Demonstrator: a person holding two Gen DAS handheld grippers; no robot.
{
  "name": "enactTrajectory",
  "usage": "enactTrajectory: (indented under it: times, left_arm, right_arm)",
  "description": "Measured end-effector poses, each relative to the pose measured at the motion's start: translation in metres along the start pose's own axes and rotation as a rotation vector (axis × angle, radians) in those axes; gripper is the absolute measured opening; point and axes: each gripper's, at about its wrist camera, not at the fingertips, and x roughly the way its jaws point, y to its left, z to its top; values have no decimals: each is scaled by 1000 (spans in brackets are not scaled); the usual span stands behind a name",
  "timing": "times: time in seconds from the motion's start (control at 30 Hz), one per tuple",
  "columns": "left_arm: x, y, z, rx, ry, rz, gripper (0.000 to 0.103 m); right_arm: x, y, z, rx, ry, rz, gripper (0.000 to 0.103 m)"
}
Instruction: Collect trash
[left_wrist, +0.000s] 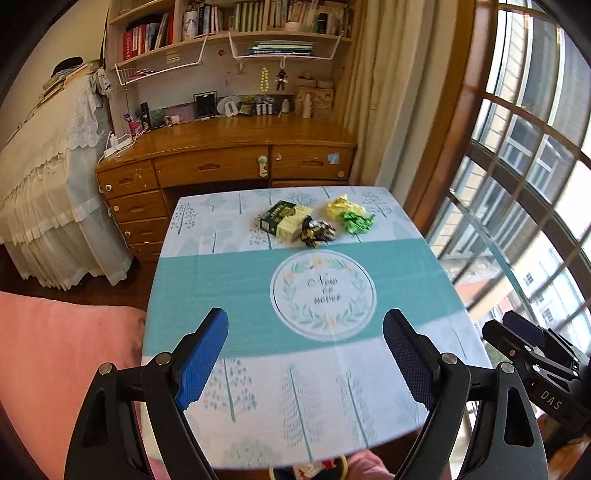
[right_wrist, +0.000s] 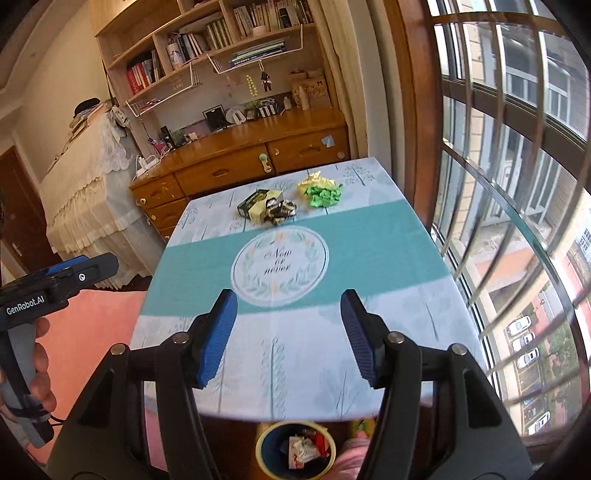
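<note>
Trash lies at the far end of the table: a green and cream box (left_wrist: 284, 220) (right_wrist: 258, 206), a black crumpled wrapper (left_wrist: 317, 231) (right_wrist: 279, 213), a yellow wrapper (left_wrist: 341, 208) (right_wrist: 314, 181) and a green crumpled wrapper (left_wrist: 356, 221) (right_wrist: 325, 195). My left gripper (left_wrist: 306, 332) is open and empty above the near half of the table. My right gripper (right_wrist: 289, 314) is open and empty, also over the near half. A bin (right_wrist: 295, 448) holding some trash stands on the floor under the near table edge.
The table wears a teal and white cloth (left_wrist: 240, 284) (right_wrist: 369, 236). A wooden desk with drawers (left_wrist: 221, 162) and bookshelves stands behind it. A window (right_wrist: 517, 221) runs along the right. A pink surface (left_wrist: 55, 354) lies at left.
</note>
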Motion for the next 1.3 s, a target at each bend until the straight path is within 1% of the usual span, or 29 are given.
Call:
enactTrajectory:
  times: [0.1, 0.13, 0.23, 0.3, 0.4, 0.43, 0.5, 0.53, 0.57, 0.67, 0.7, 0.73, 0.77, 0.9, 1.03, 1.13, 1.23, 1.3]
  left_arm:
    - [50, -8, 37, -32, 35, 29, 87]
    - [72, -11, 51, -53, 67, 36, 86]
    - [133, -19, 85, -108, 139, 33, 86]
    - [176, -26, 100, -132, 187, 11, 86]
    - [237, -35, 118, -163, 243, 11, 86]
    - [256, -37, 123, -170, 257, 16, 86]
    - [290, -37, 127, -188, 284, 31, 86]
    - [303, -36, 127, -195, 285, 31, 86]
    - [324, -36, 132, -206, 300, 39, 86]
    - [364, -30, 134, -249, 336, 57, 86]
    - [370, -26, 129, -262, 345, 61, 86]
    - [386, -25, 130, -280, 361, 67, 86]
    - [397, -22, 130, -295, 376, 73, 86]
    - [429, -15, 127, -345, 412, 88, 86]
    - [451, -12, 124, -360, 431, 111, 86]
    - [464, -10, 121, -378, 440, 110, 86]
    - [472, -10, 121, -393, 437, 116, 86]
    - [476, -10, 121, -399, 437, 106, 81]
  right_arm:
    - [54, -23, 40, -22, 29, 35, 55]
    - [73, -29, 52, -28, 42, 42, 55]
    - [129, -52, 93, -41, 98, 71, 55]
    - [167, -66, 120, -68, 129, 95, 55]
    - [225, -84, 153, -119, 177, 109, 55]
    - [239, -86, 159, -128, 188, 109, 55]
    - [281, -95, 177, -156, 214, 114, 55]
    - [298, -96, 184, -167, 225, 110, 55]
    - [320, -97, 189, -181, 239, 109, 55]
    - [366, -99, 200, -190, 267, 120, 55]
    - [386, -101, 206, -189, 279, 128, 55]
    - [392, -98, 202, -190, 283, 130, 55]
    - [408, -99, 203, -193, 292, 135, 55]
    - [453, -96, 200, -209, 332, 127, 59]
    - [481, -95, 193, -214, 367, 116, 60]
    - [501, -96, 185, -229, 399, 96, 60]
    - [509, -98, 177, -218, 416, 104, 60]
    - [513, -99, 175, -212, 412, 118, 60]
